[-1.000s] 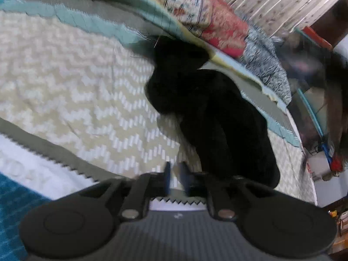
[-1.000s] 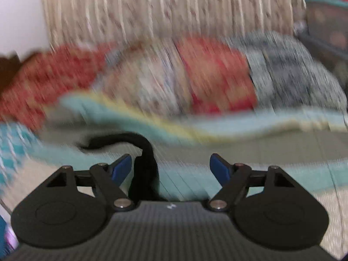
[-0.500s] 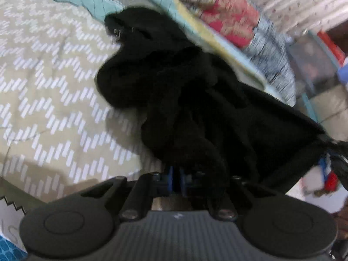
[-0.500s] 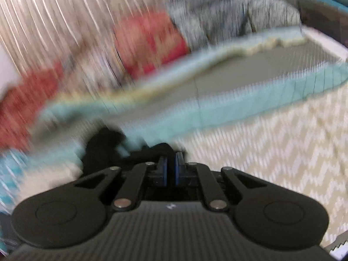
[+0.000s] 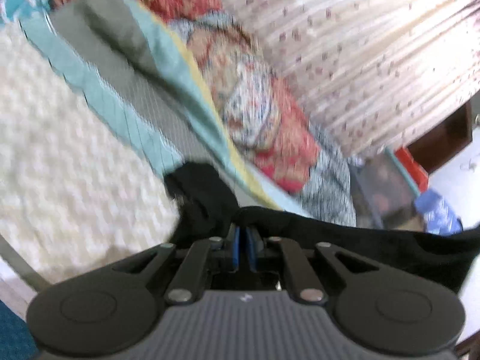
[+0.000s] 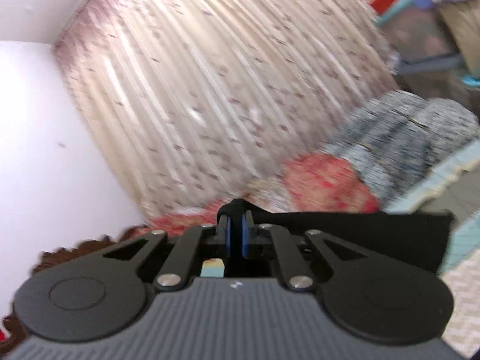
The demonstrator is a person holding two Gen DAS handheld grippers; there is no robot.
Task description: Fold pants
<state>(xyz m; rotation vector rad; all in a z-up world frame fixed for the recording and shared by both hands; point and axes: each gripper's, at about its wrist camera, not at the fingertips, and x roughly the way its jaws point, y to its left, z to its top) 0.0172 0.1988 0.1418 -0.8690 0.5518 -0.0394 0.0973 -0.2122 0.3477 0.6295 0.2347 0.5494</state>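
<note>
Left tongs (image 5: pixel 243 235) and right tongs (image 6: pixel 236 225), each clenched on an edge of the black pants (image 5: pixel 345 234), hold that edge stretched between them above the bed (image 5: pixel 69 162); one bunched end hangs beside the left tongs. Risk: the thin pinch may slip under the hanging weight, or the bunched end may stay twisted and crease the fold. Beyond the pants lie pillows (image 5: pixel 264 126), then the curtain (image 6: pixel 210 90).

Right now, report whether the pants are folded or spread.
Spread, not folded: the black pants stretch taut between the left gripper and right gripper.
</note>
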